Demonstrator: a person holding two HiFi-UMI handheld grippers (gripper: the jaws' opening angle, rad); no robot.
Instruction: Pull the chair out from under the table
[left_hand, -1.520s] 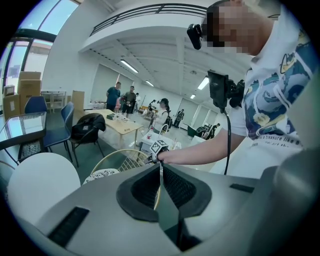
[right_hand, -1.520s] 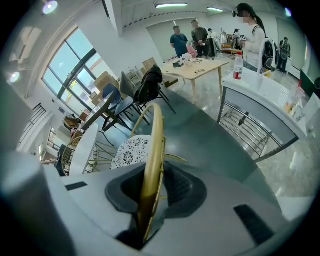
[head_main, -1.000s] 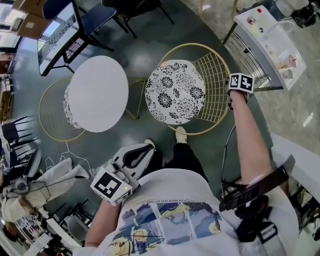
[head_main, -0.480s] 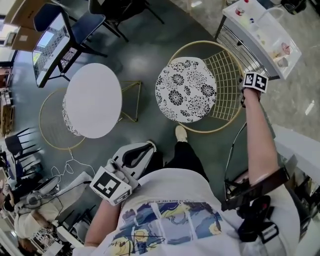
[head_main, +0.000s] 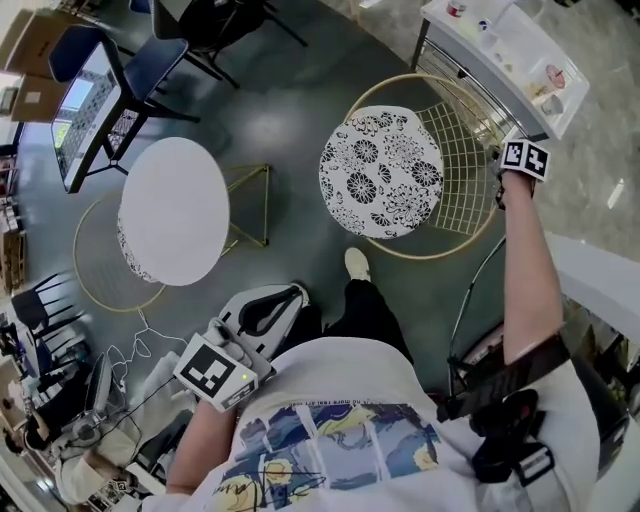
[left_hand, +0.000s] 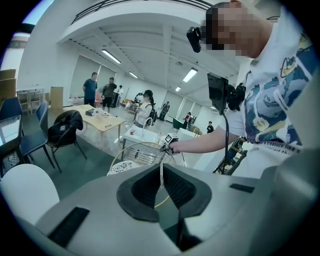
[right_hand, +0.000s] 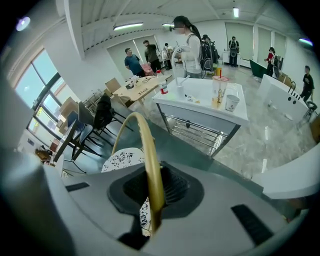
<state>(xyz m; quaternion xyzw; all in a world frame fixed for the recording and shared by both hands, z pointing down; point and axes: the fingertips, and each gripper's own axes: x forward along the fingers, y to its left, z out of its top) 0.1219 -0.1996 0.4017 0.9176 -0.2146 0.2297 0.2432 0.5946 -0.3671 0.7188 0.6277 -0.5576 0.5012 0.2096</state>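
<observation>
A gold wire chair (head_main: 455, 170) with a black-and-white flowered cushion (head_main: 380, 172) stands to the right of the round white table (head_main: 173, 210), apart from it. My right gripper (head_main: 507, 162) is at the chair's back rim, on the right, and is shut on it. In the right gripper view the gold rim (right_hand: 145, 150) runs between the pads (right_hand: 172, 187) of the right gripper (right_hand: 152, 186). My left gripper (head_main: 296, 291) hangs close to my body, shut and holding nothing. The left gripper (left_hand: 161, 182) view shows the chair (left_hand: 122, 167) and the right gripper (left_hand: 169, 140) far ahead.
A second gold chair (head_main: 95, 275) sits tucked under the table. Just behind the held chair stands a white cart (head_main: 500, 55) with cups. Dark chairs (head_main: 165, 50) and a desk are at the back left. My shoe (head_main: 355, 263) is near the chair's front.
The chair has slid to the right, away from the table, with my right gripper still clamped on its rim. The left gripper stays near my body.
</observation>
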